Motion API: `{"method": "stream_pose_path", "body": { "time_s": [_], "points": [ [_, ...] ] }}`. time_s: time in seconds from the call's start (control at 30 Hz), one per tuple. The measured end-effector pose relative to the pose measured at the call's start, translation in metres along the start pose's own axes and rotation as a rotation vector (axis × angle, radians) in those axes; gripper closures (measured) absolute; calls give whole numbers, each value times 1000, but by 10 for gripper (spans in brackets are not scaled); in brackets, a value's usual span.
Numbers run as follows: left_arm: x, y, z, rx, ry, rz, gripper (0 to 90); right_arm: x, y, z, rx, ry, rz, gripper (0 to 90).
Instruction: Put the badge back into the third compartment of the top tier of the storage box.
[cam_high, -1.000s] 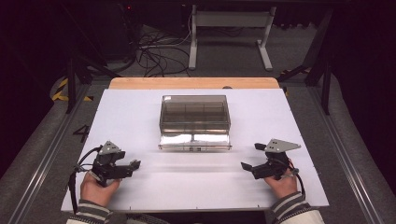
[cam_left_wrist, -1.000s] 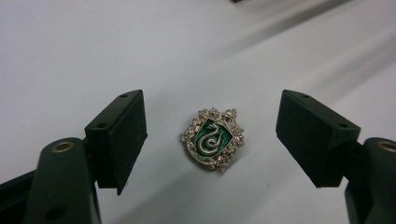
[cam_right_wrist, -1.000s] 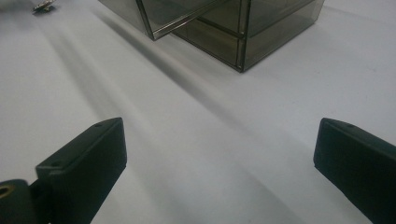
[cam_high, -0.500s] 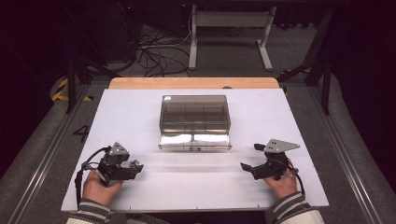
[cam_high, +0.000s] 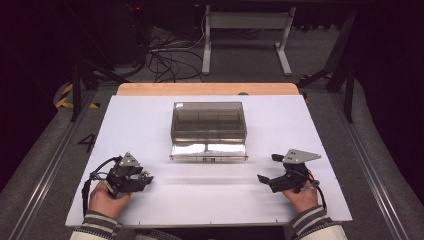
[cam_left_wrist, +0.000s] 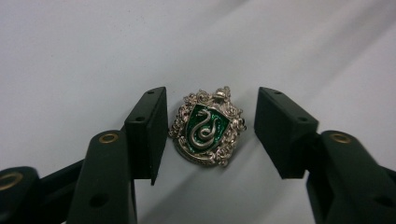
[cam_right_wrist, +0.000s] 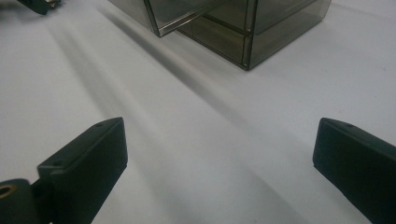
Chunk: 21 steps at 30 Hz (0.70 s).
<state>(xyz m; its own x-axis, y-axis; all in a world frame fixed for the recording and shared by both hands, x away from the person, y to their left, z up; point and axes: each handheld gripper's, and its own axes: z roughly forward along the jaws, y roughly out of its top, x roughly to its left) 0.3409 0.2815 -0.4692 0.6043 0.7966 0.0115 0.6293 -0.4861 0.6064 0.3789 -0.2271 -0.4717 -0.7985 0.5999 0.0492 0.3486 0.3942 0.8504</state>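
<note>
White table (cam_high: 200, 200) takes most of the high view, flat matte sheet with faint creases, a wooden strip (cam_high: 207, 89) along its far edge. Dark floor around it, a metal rail down each side, cables (cam_high: 165, 50) and a grey stand frame (cam_high: 247, 30) beyond the far edge. Plenty of bare surface on all sides of the box and between the two hands.

Smoky transparent plastic box (cam_high: 209, 122) sits mid-table toward the far half, rectangular, inner dividers visible, a clear shiny front panel lying out flat toward the person. In the right gripper view its hard-edged corner (cam_right_wrist: 245, 46) stands well ahead of the jaws.

Right gripper (cam_high: 274, 170) near the front right edge, black with a grey three-cornered plate, jaws spread wide over bare table, nothing between them.

Left gripper (cam_high: 146, 178) near the front left, well apart from the box. Its jaws have just been closing and stand at a middling gap around the badge (cam_left_wrist: 206, 127), which lies flat on the table between them. One pad (cam_left_wrist: 149, 133) just beside the badge's edge, the other clearly apart; not clamped.

Badge is small, crest-shaped, silver ornate metal rim, green enamel shield with a silver snake.
</note>
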Motion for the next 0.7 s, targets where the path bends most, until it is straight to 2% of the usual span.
{"method": "stream_pose_path", "body": {
  "time_s": [0.13,0.2,0.37,0.43,0.47,0.57,0.6,0.7],
  "points": [
    [0,0,0,-1,1,0,540,0,0,0,1,1,1,39],
    [-1,1,-1,-4,19,20,555,0,0,0,1,1,1,40],
    [-5,3,0,0,44,34,584,0,0,0,0,3,1,40],
    [-5,3,-1,-1,34,39,594,0,0,0,0,4,1,40],
    [-4,3,-5,-23,33,48,653,0,0,0,0,4,1,40],
    [-4,4,-11,-59,69,40,791,0,0,0,-1,6,1,40],
    [-4,4,-11,-74,81,34,817,0,0,0,-1,6,1,40],
    [-2,4,-13,-71,82,28,830,0,0,0,-1,8,-1,40]
  ]
}}
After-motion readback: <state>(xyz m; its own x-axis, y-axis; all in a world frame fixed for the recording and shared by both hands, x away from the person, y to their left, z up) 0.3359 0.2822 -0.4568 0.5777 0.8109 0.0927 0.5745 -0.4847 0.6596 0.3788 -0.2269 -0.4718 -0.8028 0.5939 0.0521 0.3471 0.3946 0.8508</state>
